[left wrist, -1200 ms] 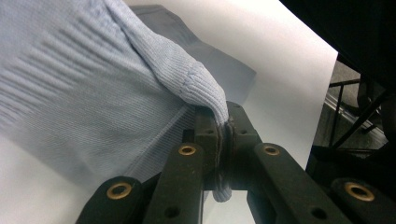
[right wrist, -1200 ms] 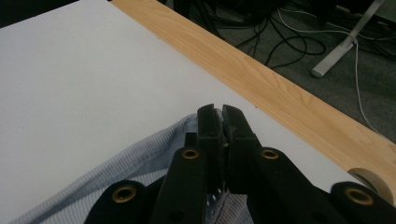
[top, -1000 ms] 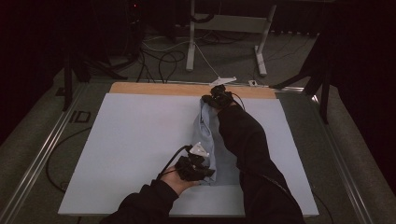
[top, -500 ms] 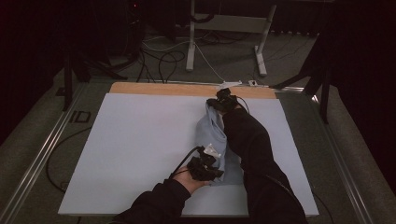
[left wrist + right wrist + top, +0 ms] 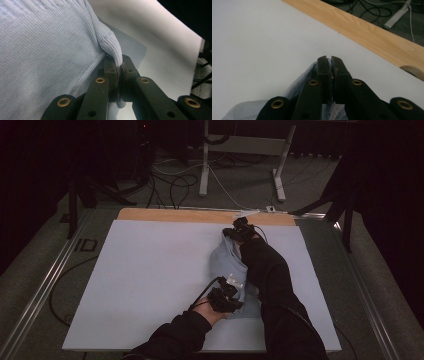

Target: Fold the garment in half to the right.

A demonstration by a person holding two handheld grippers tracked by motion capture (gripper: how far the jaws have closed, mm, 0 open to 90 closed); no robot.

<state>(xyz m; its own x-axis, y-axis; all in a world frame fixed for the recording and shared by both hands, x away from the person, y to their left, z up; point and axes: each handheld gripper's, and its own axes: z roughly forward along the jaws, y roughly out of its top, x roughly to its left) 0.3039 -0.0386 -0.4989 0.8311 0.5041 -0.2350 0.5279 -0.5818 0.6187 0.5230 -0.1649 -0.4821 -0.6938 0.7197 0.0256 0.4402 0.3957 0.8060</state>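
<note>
Now both grippers, left gripper [image 5: 119, 68] and right gripper [image 5: 330, 65], pinch the blue garment [image 5: 225, 262].

A pale blue knitted garment [image 5: 227, 265] lay stretched in a narrow strip across the right half of the white table [image 5: 150, 270], running from near the far wooden edge back toward the near edge. Its fabric showed a fine ribbed weave [image 5: 45, 50], with a thicker ribbed hem bunched into a fold at one end [image 5: 110, 45]. The far end [image 5: 312, 70] was gathered to a point, just short of the table's wooden strip [image 5: 367, 32].
</note>
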